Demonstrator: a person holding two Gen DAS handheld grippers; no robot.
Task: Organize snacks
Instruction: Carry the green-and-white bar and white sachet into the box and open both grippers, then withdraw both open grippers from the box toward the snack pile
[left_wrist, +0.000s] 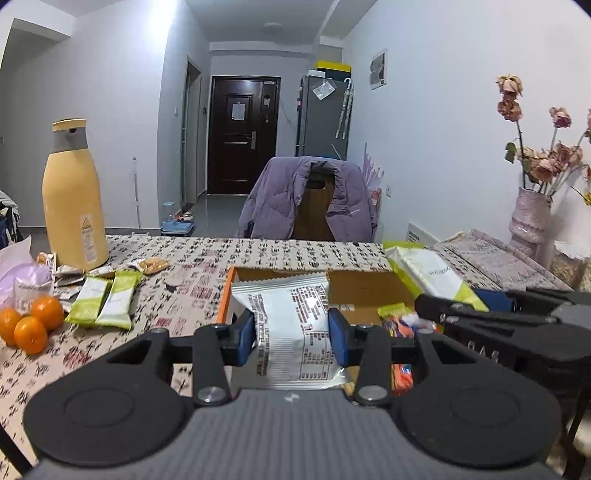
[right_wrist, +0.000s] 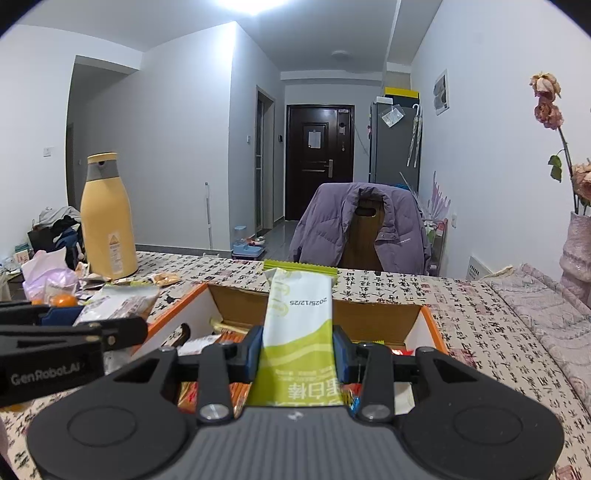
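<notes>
My left gripper is shut on a silver snack packet and holds it over the open cardboard box with orange edges. My right gripper is shut on a green and white snack bar and holds it above the same box, which has several snacks inside. Two more green and white bars lie on the patterned tablecloth left of the box. The right gripper shows at the right of the left wrist view, with its bar.
A tall yellow flask stands at the back left, with oranges, small wrappers and a plastic bag near it. A chair with a purple jacket stands behind the table. A vase of dried flowers stands at the right.
</notes>
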